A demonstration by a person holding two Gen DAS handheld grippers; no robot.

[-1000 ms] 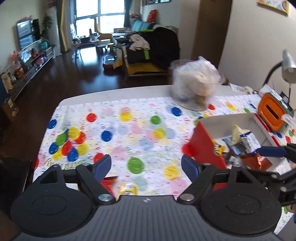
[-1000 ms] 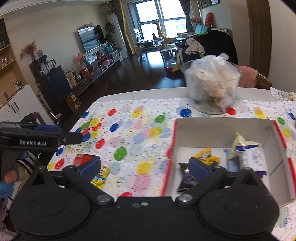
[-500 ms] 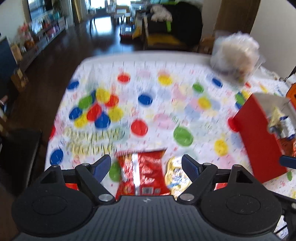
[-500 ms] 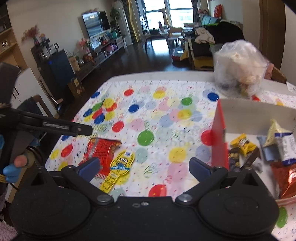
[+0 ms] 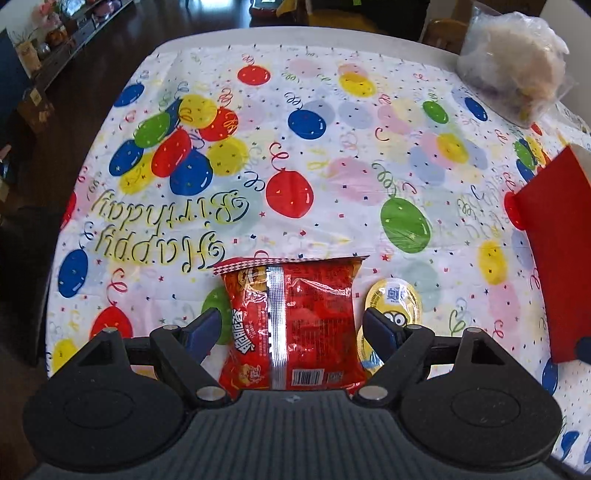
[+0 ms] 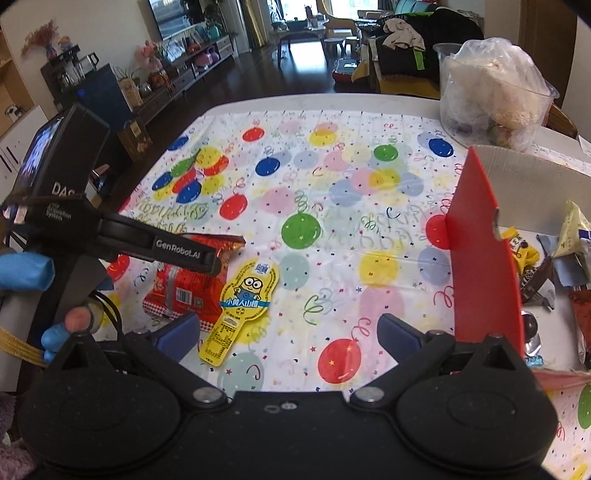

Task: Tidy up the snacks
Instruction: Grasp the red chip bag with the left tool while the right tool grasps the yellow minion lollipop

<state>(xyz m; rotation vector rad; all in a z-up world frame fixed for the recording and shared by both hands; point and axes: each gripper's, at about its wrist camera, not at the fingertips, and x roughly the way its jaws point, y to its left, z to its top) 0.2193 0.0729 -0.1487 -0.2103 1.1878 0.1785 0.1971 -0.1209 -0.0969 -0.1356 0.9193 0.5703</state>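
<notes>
- i see the yellow snack pack just right of the red chip bag, tucked behind my left gripper's right finger.
- red-sided box stands well right, plastic-bagged tub far right.
- bag lies flat near me, long axis near-to-far, sawtooth end far.
- left jaws wide, straddling the bag, not pressing; right gripper open, empty.

A table covered by a balloon-print birthday cloth carries a red snack bag lying flat, straight ahead of the left gripper. A yellow cartoon packet lies just right of the bag. Farther right stands a red-walled box holding wrapped snacks, and beyond it a clear tub stuffed with plastic bags.
</notes>
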